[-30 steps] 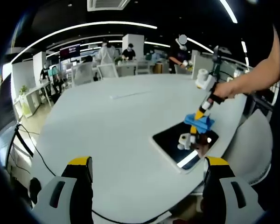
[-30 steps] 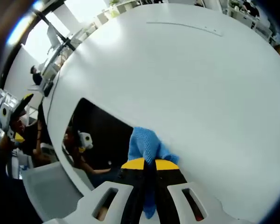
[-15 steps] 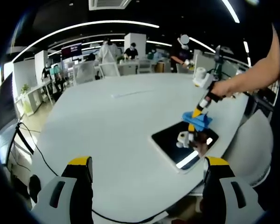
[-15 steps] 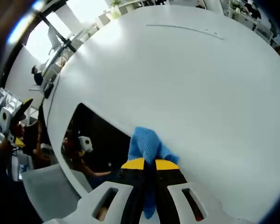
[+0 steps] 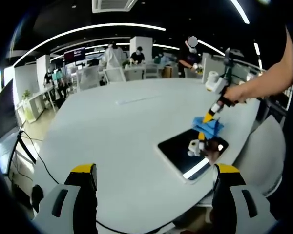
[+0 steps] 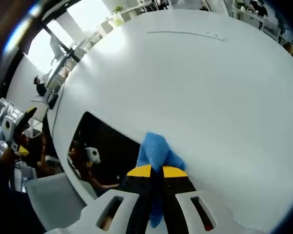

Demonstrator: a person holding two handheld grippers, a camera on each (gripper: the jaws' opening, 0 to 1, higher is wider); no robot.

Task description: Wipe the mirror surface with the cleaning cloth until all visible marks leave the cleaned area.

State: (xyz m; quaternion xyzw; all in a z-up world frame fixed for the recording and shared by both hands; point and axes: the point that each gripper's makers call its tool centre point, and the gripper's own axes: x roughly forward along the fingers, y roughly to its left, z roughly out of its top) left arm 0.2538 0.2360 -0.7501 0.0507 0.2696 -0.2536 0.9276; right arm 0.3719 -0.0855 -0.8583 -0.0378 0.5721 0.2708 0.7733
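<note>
A dark rectangular mirror lies flat on the white table, at its right side. My right gripper is shut on a blue cleaning cloth, which hangs at the mirror's far right edge. In the right gripper view the blue cleaning cloth bunches out beyond the shut yellow tips of my right gripper, beside the mirror. My left gripper stands open over the table's near part, well short of the mirror, with nothing between its fingers.
The round white table stretches wide and bare beyond the mirror, with a thin seam far off. A grey chair stands past the table's right edge. Several people sit at desks in the background.
The right gripper and cloth shifted slightly along the mirror's far edge. The left gripper has held still.
</note>
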